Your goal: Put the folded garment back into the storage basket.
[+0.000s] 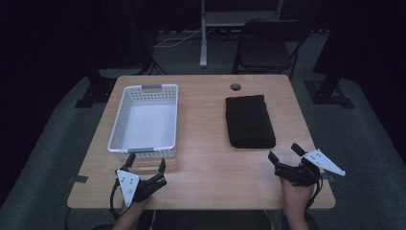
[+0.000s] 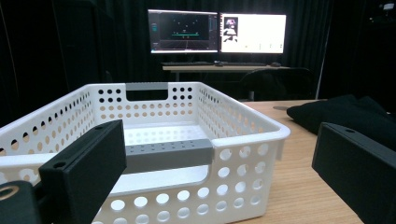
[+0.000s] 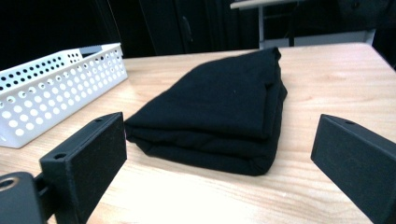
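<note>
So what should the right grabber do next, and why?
Probably ease the right gripper forward to the folded black cloth. Its jaws stand open and empty just short of the cloth's near edge, and the white basket beside it holds nothing.

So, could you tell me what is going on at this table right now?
A person holds a two-jaw gripper in each hand at a light wooden table. The left gripper, jaws open, faces the empty white perforated plastic basket. The right gripper, jaws open, points at the folded black cloth, not touching it. Nothing is held.
</note>
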`<state>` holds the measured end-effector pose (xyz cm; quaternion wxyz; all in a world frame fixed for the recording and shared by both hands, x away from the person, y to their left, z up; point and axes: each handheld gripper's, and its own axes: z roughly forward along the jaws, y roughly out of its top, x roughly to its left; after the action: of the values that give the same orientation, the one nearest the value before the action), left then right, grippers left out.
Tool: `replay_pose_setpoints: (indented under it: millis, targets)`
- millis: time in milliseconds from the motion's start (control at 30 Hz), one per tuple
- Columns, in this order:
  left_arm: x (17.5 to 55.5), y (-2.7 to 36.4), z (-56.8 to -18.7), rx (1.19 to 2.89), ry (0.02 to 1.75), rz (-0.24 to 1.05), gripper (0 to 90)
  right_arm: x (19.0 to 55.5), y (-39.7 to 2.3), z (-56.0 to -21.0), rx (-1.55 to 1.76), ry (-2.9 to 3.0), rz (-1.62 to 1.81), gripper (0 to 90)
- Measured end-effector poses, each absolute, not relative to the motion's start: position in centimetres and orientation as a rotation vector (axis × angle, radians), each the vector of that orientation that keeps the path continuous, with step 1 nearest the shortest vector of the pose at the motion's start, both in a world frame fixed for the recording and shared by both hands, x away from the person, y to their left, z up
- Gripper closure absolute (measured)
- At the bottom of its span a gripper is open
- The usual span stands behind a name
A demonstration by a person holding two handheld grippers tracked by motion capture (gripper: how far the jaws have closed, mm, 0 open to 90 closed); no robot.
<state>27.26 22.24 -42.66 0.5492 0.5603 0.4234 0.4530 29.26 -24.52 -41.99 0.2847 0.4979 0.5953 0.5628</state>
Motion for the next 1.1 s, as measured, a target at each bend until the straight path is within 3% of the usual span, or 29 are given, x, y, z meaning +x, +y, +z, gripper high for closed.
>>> replay_pose_setpoints:
  millis: [1100]
  targets:
    - [27.2,22.3,-42.7,1.33,0.986,1.06,4.3,30.0,-23.4,-42.1,1.366,1.695,1.42,1.8]
